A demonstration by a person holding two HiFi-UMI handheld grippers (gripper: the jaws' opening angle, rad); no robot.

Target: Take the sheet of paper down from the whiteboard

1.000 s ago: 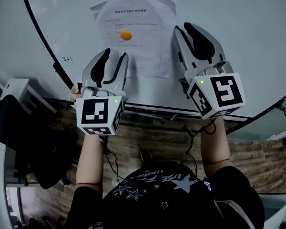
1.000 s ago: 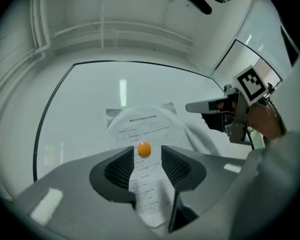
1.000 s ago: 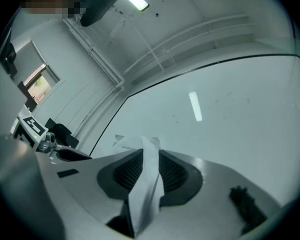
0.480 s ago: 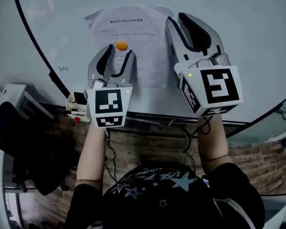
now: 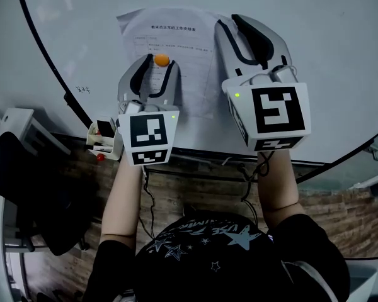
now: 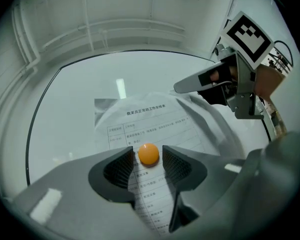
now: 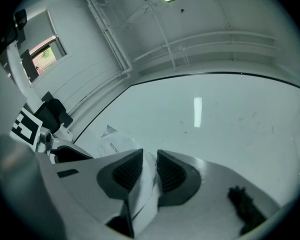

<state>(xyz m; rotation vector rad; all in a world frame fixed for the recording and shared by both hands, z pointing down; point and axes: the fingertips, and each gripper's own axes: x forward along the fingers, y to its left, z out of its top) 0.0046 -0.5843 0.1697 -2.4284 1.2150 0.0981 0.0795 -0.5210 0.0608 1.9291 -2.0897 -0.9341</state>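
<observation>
A printed sheet of paper (image 5: 176, 49) hangs on the whiteboard (image 5: 321, 24), pinned by a round orange magnet (image 5: 161, 60). My left gripper (image 5: 157, 64) points at the board with the magnet (image 6: 149, 154) between its jaws. The jaws are closing, and a thin gap still shows on each side of the magnet. My right gripper (image 5: 229, 20) is at the sheet's right edge. In the right gripper view the lifted, bent paper edge (image 7: 146, 186) runs down between the jaws of the right gripper (image 7: 150, 166), which are shut on it.
A small holder with a red marker and an eraser (image 5: 104, 136) sits on the board's lower rail, just left of my left gripper. The board's black frame (image 5: 50, 68) curves past on the left. The person's arms and dark shirt (image 5: 227, 244) fill the lower view.
My left gripper moved right and up onto the sheet, and its jaws now stand around the magnet. The right gripper rolled more upright and shifted slightly left along the paper's edge.
</observation>
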